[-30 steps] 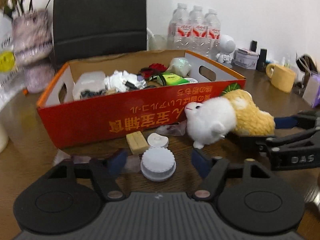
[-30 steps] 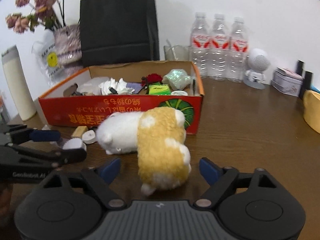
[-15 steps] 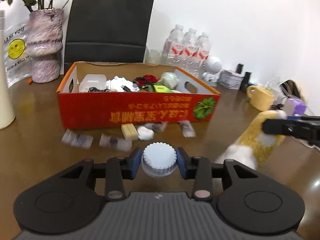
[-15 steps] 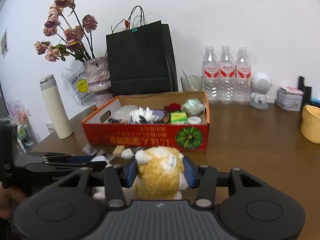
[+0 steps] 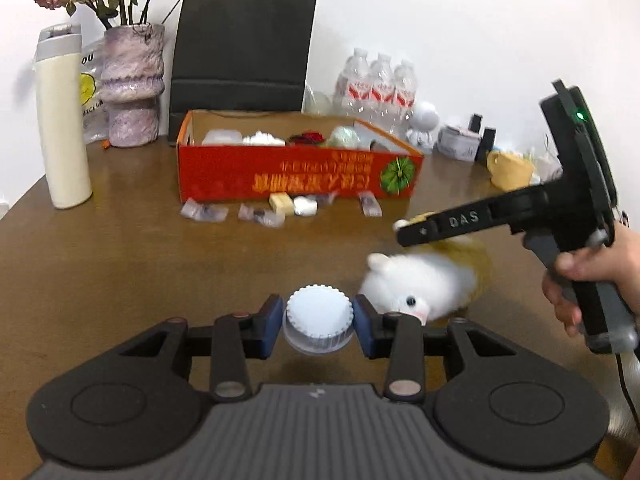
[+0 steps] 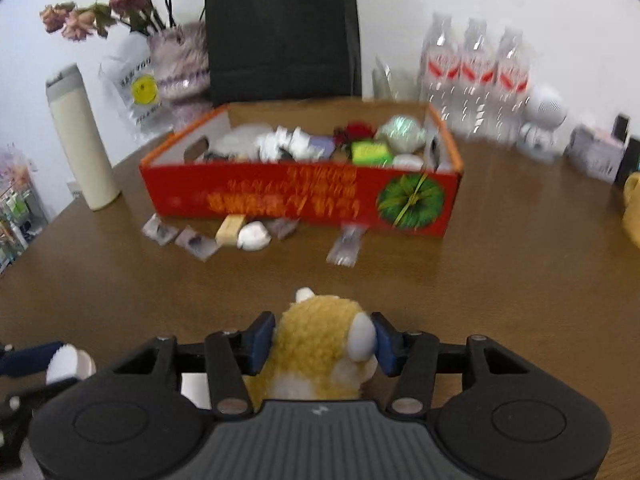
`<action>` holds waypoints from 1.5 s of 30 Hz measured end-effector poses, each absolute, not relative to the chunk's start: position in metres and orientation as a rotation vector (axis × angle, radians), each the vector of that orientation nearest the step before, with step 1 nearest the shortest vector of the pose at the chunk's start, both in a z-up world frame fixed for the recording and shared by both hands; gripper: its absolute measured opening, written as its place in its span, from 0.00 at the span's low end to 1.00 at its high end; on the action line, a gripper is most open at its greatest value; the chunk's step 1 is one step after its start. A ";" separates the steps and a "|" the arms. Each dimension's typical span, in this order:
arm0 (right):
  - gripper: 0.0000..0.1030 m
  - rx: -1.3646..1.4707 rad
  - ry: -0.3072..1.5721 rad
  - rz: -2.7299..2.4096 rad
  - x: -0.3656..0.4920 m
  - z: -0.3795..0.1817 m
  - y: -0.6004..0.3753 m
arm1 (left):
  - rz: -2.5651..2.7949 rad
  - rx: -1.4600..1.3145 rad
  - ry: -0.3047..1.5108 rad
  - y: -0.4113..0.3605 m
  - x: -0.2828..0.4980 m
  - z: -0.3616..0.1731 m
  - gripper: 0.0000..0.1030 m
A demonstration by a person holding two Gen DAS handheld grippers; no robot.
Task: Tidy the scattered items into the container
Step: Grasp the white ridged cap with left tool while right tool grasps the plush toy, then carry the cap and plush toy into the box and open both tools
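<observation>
My left gripper (image 5: 319, 322) is shut on a white ribbed jar lid (image 5: 316, 310), held a little above the brown table. My right gripper (image 6: 322, 340) grips a yellow-and-white plush toy (image 6: 316, 336) by its body; its jaws are opening slightly, with the pads still pressed into the fur. In the left wrist view the plush toy (image 5: 420, 284) hangs under the right gripper's black fingers. The red cardboard box (image 6: 280, 196) stands farther back, filled with small items. Along its front lie clear sachets (image 5: 204, 212), a tan block (image 6: 230, 230) and a small white lid (image 6: 253, 237).
A cream flask (image 5: 60, 120), a vase of dried flowers (image 5: 130, 84) and a black paper bag (image 5: 240, 44) stand behind the box. Water bottles (image 5: 376, 80), a white figurine (image 5: 426, 124) and a yellow mug (image 5: 508, 168) sit to its right. A hand (image 5: 592, 268) holds the right gripper.
Both grippers closed, the left on the white lid and the right on the plush toy. Both then pulled back from the box, carrying their items off the table.
</observation>
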State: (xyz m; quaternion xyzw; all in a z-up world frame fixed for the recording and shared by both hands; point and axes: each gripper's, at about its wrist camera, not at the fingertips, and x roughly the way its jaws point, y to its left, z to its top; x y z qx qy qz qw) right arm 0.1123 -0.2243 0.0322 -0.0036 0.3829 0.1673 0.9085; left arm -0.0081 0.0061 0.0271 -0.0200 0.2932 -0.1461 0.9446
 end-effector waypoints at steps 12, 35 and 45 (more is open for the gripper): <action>0.54 0.027 0.833 0.333 0.046 0.021 -0.235 | -0.293 -0.047 0.663 0.009 -0.024 0.004 0.38; 0.47 -0.048 0.460 0.240 0.251 0.178 -0.245 | -0.244 0.018 0.448 -0.036 0.202 0.138 0.38; 0.47 -0.193 0.725 0.195 0.355 0.067 -0.213 | -0.174 0.052 0.635 -0.052 0.285 0.062 0.38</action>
